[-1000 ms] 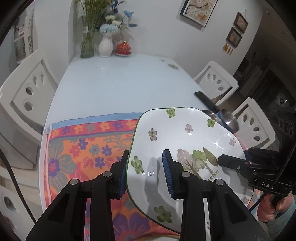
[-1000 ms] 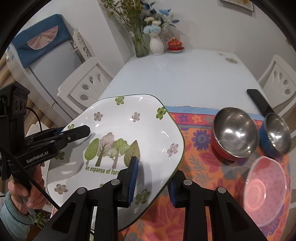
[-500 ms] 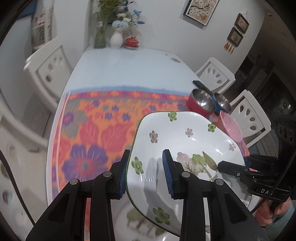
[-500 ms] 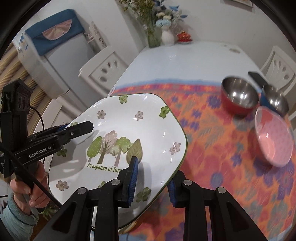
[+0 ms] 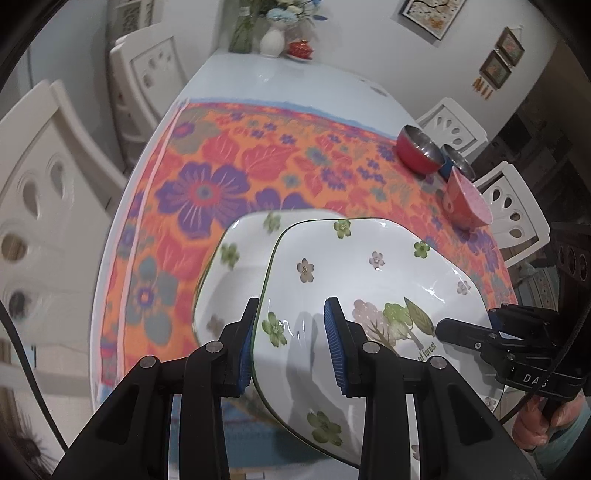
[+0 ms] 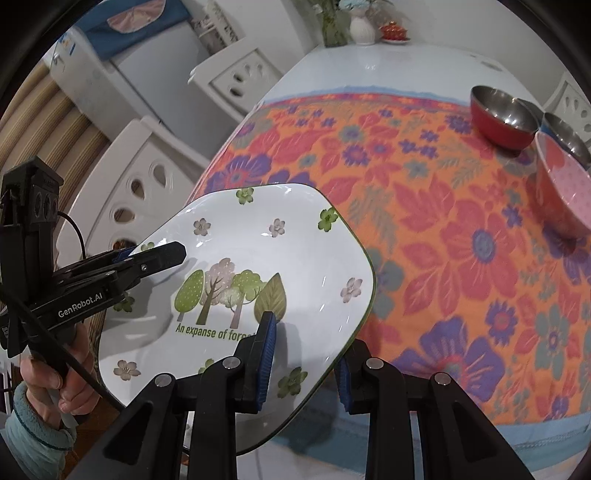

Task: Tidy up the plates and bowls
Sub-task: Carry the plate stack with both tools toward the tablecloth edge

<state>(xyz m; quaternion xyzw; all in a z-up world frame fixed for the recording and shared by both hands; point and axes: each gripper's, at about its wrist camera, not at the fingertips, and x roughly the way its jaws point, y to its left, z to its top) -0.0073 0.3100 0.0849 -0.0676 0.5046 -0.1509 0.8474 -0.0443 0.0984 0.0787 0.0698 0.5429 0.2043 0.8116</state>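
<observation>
Left wrist view, flowered plate (image 5: 369,280) rim clamped between left gripper (image 5: 291,347) fingers, right gripper (image 6: 304,356) fingers grasping opposite rim.

The lower plate (image 5: 236,266) lies mostly hidden (and blurred) beneath the held plate (image 5: 369,280); the blue bowl (image 6: 565,133) sits half behind its neighbours.

Two hand-held grippers (image 6: 303,354) clamp the tree-printed plate (image 6: 258,258)

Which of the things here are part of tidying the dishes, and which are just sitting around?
Part of the job: held flowered plate, clamped by the left gripper and right gripper; second flowered plate on the cloth; red steel bowl; blue steel bowl; pink bowl.

Just lying about: white vase, glass vase, red lidded pot, chairs.
</observation>
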